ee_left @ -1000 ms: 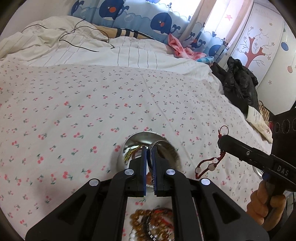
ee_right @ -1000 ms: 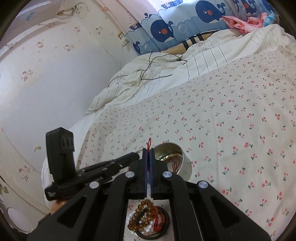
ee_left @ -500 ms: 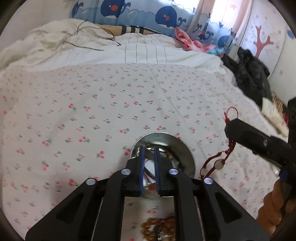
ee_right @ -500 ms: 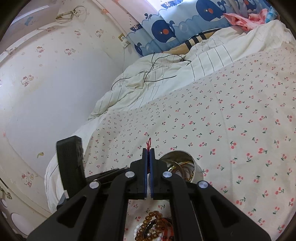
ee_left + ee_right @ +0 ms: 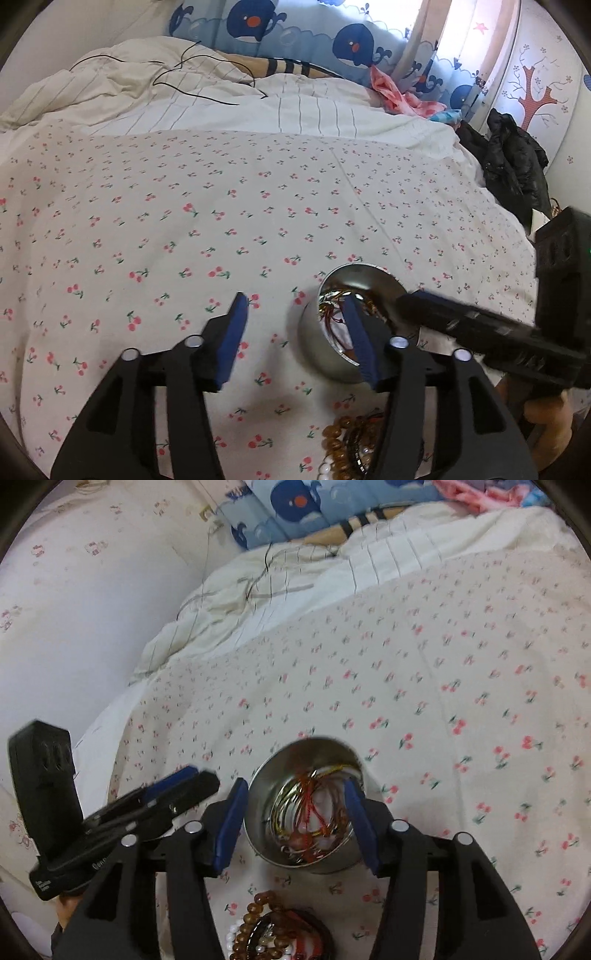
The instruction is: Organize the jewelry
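Note:
A shiny steel bowl (image 5: 280,762) stands on the cherry-print bedsheet. It holds gold bangles (image 5: 284,808) and a red cord bracelet (image 5: 313,805). My right gripper (image 5: 295,797) hangs just over the bowl. Its jaws are opening, its blue pads (image 5: 233,805) straddle the bowl, and nothing is pressed between them. My left gripper (image 5: 295,314) is also opening and empty, with its right finger over the bowl (image 5: 314,343) and its left finger over bare sheet. Each gripper shows in the other's view: the right gripper (image 5: 406,302) at the bowl's rim, the left gripper (image 5: 199,775) left of the bowl.
A pile of brown, white and dark bead bracelets (image 5: 273,930) lies on the sheet just in front of the bowl, and the same pile (image 5: 351,439) appears in the left wrist view. A rumpled striped duvet (image 5: 221,99) with a black cable lies at the far end. Dark clothes (image 5: 513,162) sit at the right bed edge.
Both grippers were shut and now stand apart. The red cord bracelet that hung from my right gripper now lies in the bowl. My right gripper has come down over the bowl.

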### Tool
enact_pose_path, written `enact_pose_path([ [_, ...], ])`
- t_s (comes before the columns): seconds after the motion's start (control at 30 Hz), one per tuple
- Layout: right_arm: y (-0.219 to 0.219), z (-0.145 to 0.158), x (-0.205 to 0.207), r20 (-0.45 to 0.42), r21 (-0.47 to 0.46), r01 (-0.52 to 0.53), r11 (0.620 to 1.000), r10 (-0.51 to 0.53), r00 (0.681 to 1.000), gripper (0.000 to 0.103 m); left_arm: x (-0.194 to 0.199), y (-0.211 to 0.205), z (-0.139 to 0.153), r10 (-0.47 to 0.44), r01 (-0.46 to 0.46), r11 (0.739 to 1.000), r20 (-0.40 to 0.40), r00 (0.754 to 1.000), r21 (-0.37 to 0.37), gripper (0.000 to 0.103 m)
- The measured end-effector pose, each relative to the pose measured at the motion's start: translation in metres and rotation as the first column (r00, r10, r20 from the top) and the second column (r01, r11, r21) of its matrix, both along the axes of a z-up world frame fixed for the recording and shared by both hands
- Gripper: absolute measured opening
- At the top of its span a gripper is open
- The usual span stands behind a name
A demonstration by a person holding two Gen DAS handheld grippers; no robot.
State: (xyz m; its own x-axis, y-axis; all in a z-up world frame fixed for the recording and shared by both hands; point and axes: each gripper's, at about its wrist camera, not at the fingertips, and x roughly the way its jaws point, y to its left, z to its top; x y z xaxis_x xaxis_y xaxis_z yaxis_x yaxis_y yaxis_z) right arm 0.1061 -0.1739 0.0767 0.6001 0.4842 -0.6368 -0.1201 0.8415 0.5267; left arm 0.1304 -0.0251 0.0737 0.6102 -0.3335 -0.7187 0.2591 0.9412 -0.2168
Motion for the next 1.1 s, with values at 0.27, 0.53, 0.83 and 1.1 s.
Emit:
enact_pose_path([
  [0.27, -0.017, 0.007, -0.019, -0.001, -0.105, 0.022, 0.994, -0.022, 1.0, 0.057, -0.014, 0.008, -0.007, -0.002, 0.003, 0.999, -0.033, 0.999, 0.038, 0.064],
  [0.53, -0.005, -0.014, -0.045, -0.087, -0.296, -0.152, 0.943, 0.132, 0.988, 0.057, -0.033, -0.008, -0.032, -0.086, 0.102, 0.98, -0.098, 0.991, 0.171, 0.064],
  [0.83, 0.027, -0.029, -0.065, -0.118, -0.421, -0.261, 0.869, 0.234, 0.965, 0.062, -0.055, -0.032, -0.051, -0.173, 0.205, 0.917, -0.121, 0.977, 0.341, 0.065],
  [1.1, 0.054, -0.049, -0.071, -0.144, -0.582, -0.292, 0.759, 0.258, 0.955, 0.063, -0.062, -0.037, -0.048, -0.207, 0.234, 0.91, -0.113, 0.972, 0.341, 0.065],
])
